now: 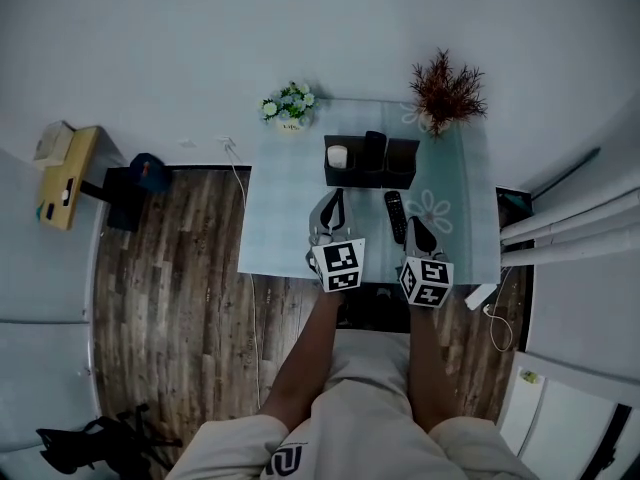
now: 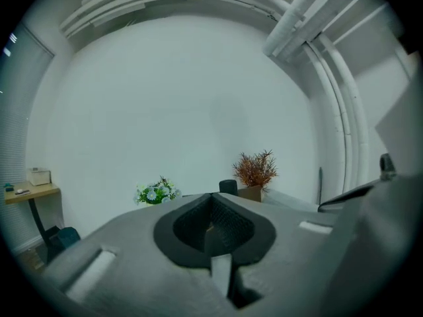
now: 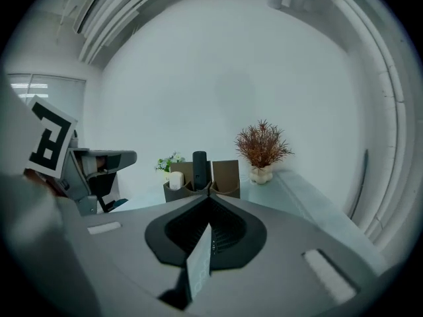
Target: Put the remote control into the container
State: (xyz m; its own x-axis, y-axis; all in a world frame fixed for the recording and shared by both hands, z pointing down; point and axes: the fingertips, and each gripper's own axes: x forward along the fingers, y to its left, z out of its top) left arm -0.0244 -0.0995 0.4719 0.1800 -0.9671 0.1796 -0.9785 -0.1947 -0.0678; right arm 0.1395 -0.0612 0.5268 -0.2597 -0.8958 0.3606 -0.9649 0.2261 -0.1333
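— Nearest the head camera are the person's legs [image 1: 350, 408], and just past them the two grippers over the near edge of the desk [image 1: 280, 218]. Is either one carrying anything?

— No. The left gripper [image 1: 333, 200] has its jaws pressed together on nothing, and so does the right gripper [image 1: 413, 226]; each gripper view shows the pads meeting with no object between them.

— Where is the remote control?

— The remote control [image 1: 395, 215] lies flat on the desk between the two grippers, just beside the right one and short of the container [image 1: 370, 176].

— So how far along is the task?

— Barely begun, by the look of it: pickup and placing are both left. Beyond, the container's left compartment holds a white item [image 1: 337, 156] and a dark upright thing [image 3: 199, 166] stands in the middle; the right compartment looks free.
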